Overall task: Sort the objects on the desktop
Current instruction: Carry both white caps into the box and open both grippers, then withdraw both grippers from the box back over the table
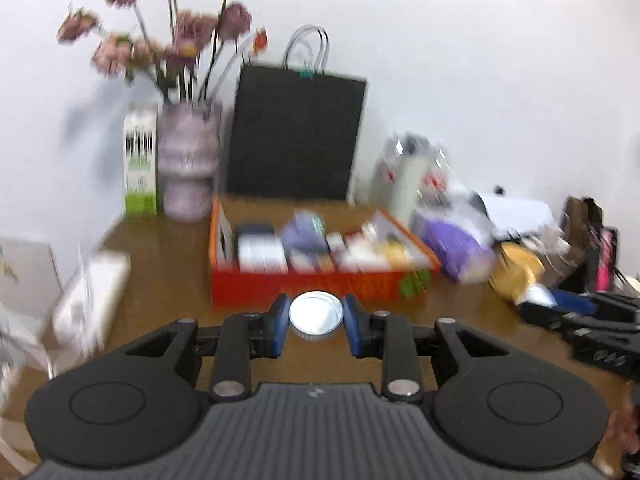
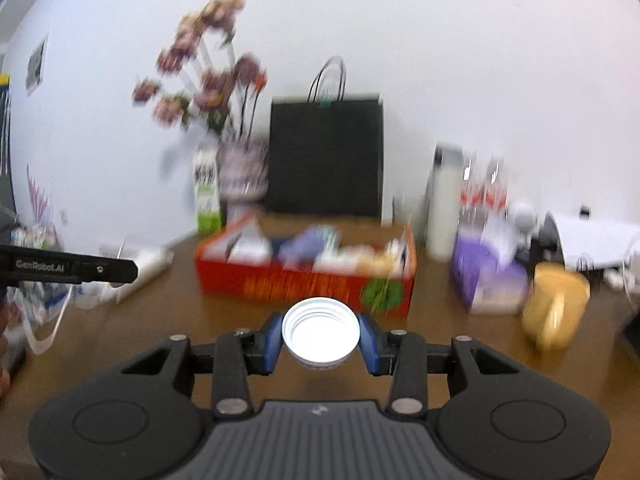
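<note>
The left gripper (image 1: 316, 322) pinches a white lid (image 1: 316, 312) flat side up between its blue pads (image 1: 280, 320), and the right gripper (image 2: 321, 338) pinches a white jar (image 2: 321, 334) by its threaded mouth, opening toward the camera. Holding the two halves apart, one per claw, reads as a way to bring them together and screw the lid on, or else to drop each in its place; which is meant cannot be told from here. Both are held above the near part of the table (image 1: 168, 264), just in front of the red box (image 1: 320, 280), which stands mid-table and is already packed with small cartons and packets, so it is probably where sorted items go. Behind it, along the far edge against the white wall, stand a black paper bag (image 1: 296, 136), a vase (image 1: 188, 168) of dried pink flowers and a green-and-white carton (image 1: 140, 160) at the far left corner. To the right of the box lie a purple pack (image 2: 488, 276) and a yellow mug (image 2: 556, 308), with a white bottle (image 2: 444, 204) behind them; the right edge is crowded with loose papers and bags. The tabletop is brown wood. Both views are motion-blurred, so finer labels are unreadable.
</note>
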A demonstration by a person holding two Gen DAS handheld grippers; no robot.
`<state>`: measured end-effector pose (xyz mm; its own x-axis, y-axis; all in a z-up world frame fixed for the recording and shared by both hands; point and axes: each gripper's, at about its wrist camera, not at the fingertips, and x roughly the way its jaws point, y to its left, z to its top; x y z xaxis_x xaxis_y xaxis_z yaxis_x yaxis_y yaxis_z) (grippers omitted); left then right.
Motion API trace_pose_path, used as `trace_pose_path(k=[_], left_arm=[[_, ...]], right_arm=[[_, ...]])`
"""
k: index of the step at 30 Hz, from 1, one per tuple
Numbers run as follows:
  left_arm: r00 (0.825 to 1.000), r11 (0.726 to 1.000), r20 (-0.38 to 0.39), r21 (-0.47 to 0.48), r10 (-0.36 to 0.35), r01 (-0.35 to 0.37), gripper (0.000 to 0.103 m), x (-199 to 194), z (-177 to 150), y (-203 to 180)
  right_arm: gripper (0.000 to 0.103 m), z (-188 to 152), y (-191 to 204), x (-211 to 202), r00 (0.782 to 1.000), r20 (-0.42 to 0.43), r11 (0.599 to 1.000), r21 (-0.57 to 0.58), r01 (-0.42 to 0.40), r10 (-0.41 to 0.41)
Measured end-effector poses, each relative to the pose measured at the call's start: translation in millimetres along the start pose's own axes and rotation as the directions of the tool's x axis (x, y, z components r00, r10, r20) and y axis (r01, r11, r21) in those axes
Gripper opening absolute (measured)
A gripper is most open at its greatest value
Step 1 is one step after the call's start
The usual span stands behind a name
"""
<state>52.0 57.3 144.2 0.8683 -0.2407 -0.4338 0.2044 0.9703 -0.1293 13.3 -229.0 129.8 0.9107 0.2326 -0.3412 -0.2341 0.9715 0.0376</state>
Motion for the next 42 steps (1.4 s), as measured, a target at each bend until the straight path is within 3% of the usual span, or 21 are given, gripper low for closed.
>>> trace_pose_path(k=[6, 9, 11, 13, 15, 17, 19, 21, 22, 23, 24, 26, 29, 32, 36, 38, 40, 42], left_arm=[[1.000, 1.000, 0.014, 0.001, 0.005, -0.005, 0.029, 77, 88, 29], [0.999, 1.000, -0.049, -0.006, -0.004, 0.004, 0.029, 134, 120, 37], [0.994, 1.000, -0.113, -0.008, -0.003, 0.002, 0.029, 176, 130, 42], [0.973, 1.000, -0.230, 0.009, -0.009, 0.011, 0.029, 234, 129, 47], [0.951, 0.999, -0.305, 0.025, 0.044, -0.039, 0.029, 282, 118, 55], [0.931, 0.998, -0.360, 0.003, 0.064, -0.067, 0.029, 317, 107, 65], [0.918, 0.999, -0.394, -0.017, 0.032, -0.042, 0.030, 338, 102, 73], [0.908, 0.999, -0.419, -0.028, 0.024, -0.039, 0.041, 354, 99, 78], [0.902, 0.999, -0.431, -0.028, 0.026, -0.042, 0.052, 360, 99, 79], [0.902, 0.999, -0.432, -0.019, 0.024, -0.035, 0.054, 362, 99, 79], [0.905, 0.999, -0.425, -0.005, 0.029, -0.035, 0.055, 362, 99, 78], [0.912, 0.998, -0.407, 0.005, 0.052, -0.055, 0.064, 355, 102, 79], [0.918, 0.997, -0.390, -0.021, 0.065, -0.080, 0.067, 337, 109, 85], [0.917, 0.995, -0.392, -0.038, 0.073, -0.096, 0.067, 314, 113, 84], [0.925, 0.995, -0.372, -0.039, 0.076, -0.097, 0.073, 272, 115, 73], [0.933, 0.992, -0.356, -0.089, 0.054, -0.092, 0.080, 252, 109, 68], [0.933, 0.989, -0.360, -0.126, 0.027, -0.077, 0.080, 230, 93, 61], [0.937, 0.990, -0.346, -0.104, 0.057, -0.099, 0.079, 207, 79, 49]], right_arm=[[0.039, 82, -31, 74, 0.998, 0.055, 0.999, 0.039, -0.015, 0.012], [0.039, 123, -50, 141, 0.998, -0.028, 0.996, 0.073, -0.060, 0.062], [0.039, 139, -58, 201, 0.987, -0.140, 0.994, 0.083, -0.073, 0.084], [0.039, 141, -64, 262, 0.968, -0.246, 0.996, 0.076, -0.036, 0.054], [0.039, 132, -72, 318, 0.939, -0.343, 0.996, 0.095, 0.004, 0.029], [0.039, 116, -76, 360, 0.908, -0.418, 0.993, 0.116, 0.023, 0.028], [0.039, 104, -73, 387, 0.892, -0.452, 0.995, 0.100, 0.021, 0.027], [0.039, 95, -70, 407, 0.888, -0.459, 0.997, 0.075, 0.033, 0.005], [0.045, 92, -70, 416, 0.883, -0.469, 0.996, 0.076, 0.039, 0.001], [0.050, 89, -69, 423, 0.876, -0.482, 0.995, 0.092, 0.042, 0.008], [0.061, 89, -70, 426, 0.873, -0.488, 0.993, 0.113, 0.044, 0.016], [0.063, 90, -72, 421, 0.884, -0.467, 0.989, 0.135, 0.061, 0.009], [0.065, 96, -71, 402, 0.897, -0.443, 0.990, 0.128, 0.055, 0.007], [0.079, 95, -64, 369, 0.916, -0.401, 0.991, 0.106, 0.081, -0.032], [0.080, 92, -41, 325, 0.918, -0.391, 0.997, 0.002, 0.072, -0.066], [0.081, 92, -32, 301, 0.927, -0.370, 0.998, -0.002, 0.070, -0.066], [0.088, 89, -27, 277, 0.937, -0.344, 0.997, 0.002, 0.072, -0.067], [0.088, 81, -22, 252, 0.948, -0.306, 0.996, -0.007, 0.084, -0.082]])
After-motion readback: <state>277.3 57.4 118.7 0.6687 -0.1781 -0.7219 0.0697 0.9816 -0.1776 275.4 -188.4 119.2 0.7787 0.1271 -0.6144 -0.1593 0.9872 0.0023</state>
